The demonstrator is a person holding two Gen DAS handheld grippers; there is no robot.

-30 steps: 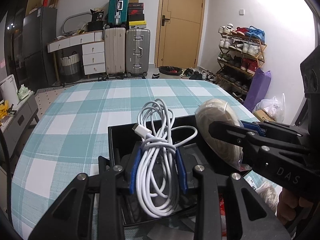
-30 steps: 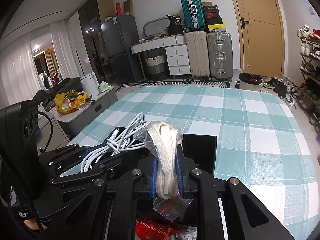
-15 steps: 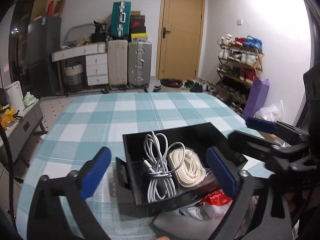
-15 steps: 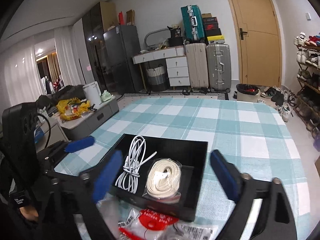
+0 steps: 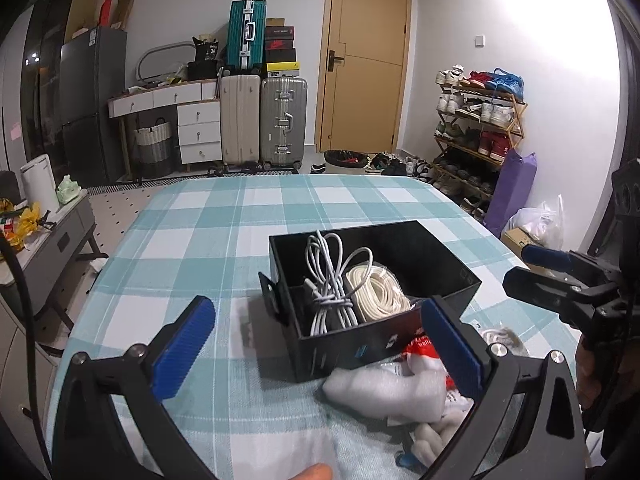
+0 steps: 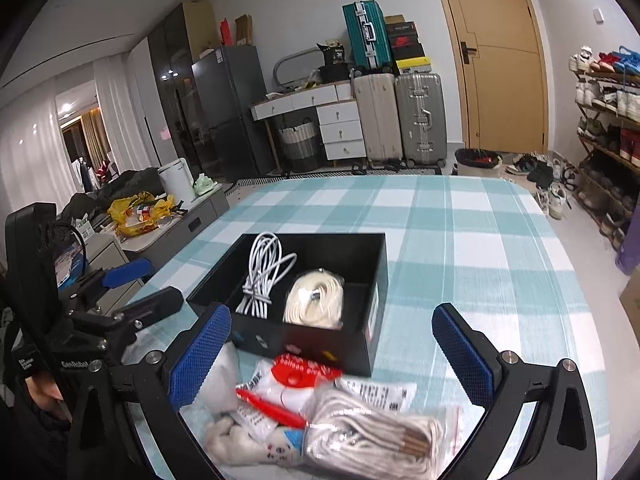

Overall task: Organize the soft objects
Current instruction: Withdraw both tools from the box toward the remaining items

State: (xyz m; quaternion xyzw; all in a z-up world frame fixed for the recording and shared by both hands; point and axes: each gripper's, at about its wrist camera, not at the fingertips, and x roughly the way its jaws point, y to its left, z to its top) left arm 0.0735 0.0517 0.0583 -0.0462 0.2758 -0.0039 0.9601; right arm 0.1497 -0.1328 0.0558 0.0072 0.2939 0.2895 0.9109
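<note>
Two items already sit in the black box; the bagged cord bundle lies crosswise just below the right gripper, nearer it than the left gripper. Both grippers are spread wide, holding nothing.

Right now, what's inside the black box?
In the black box lie two things side by side: a coiled white cable and a bagged cream cord. They hide the floor beneath them; the near wall hides the front strip of the inside.

Checked tablecloth bears black box, blurred packets.
</note>
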